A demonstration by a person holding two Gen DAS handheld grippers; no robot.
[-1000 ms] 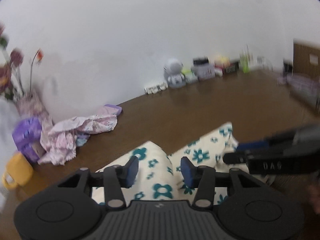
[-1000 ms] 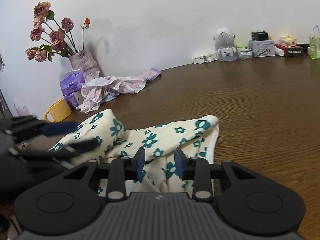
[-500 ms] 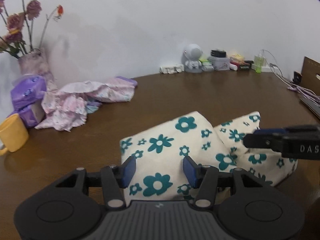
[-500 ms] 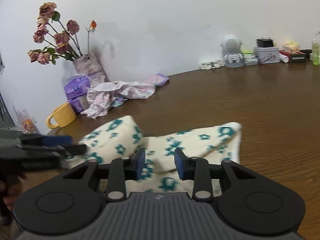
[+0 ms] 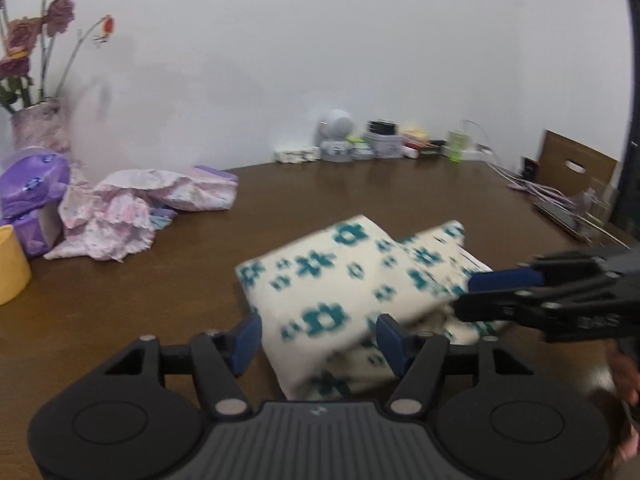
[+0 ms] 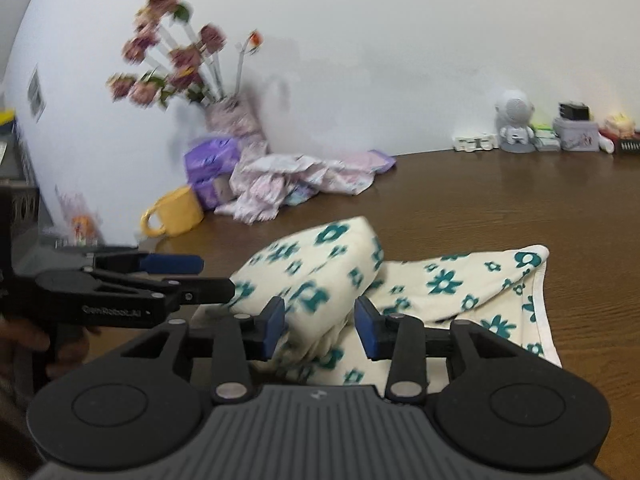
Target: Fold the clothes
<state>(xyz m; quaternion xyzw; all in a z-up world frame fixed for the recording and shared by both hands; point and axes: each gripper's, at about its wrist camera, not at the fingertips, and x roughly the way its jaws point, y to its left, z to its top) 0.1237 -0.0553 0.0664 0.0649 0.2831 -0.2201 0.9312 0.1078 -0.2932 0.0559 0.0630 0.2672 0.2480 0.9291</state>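
floral cloth point(image 5: 344, 280) half-folded on the table point(image 5: 360, 192); left gripper point(image 5: 318, 334) and right gripper point(image 6: 320, 328) both opening, cloth between unpressed pads — released folds may spring apart and slump.

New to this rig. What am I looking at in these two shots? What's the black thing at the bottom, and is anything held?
There is no robot: a person holds a hand-held two-finger claw in each hand, and a fisheye camera on each looks forward along its fingers. The black shape at the bottom is that camera's own claw: the left claw in one view, the right claw in the other. Each also appears side-on in the other's picture.

On the brown wooden table lies a cream garment with teal flowers, partly folded. Further back are a crumpled pink garment, a yellow mug, purple tissue packs and a vase of flowers.

Nothing is gripped: both claws are opening, the cloth between the pads but unpressed.
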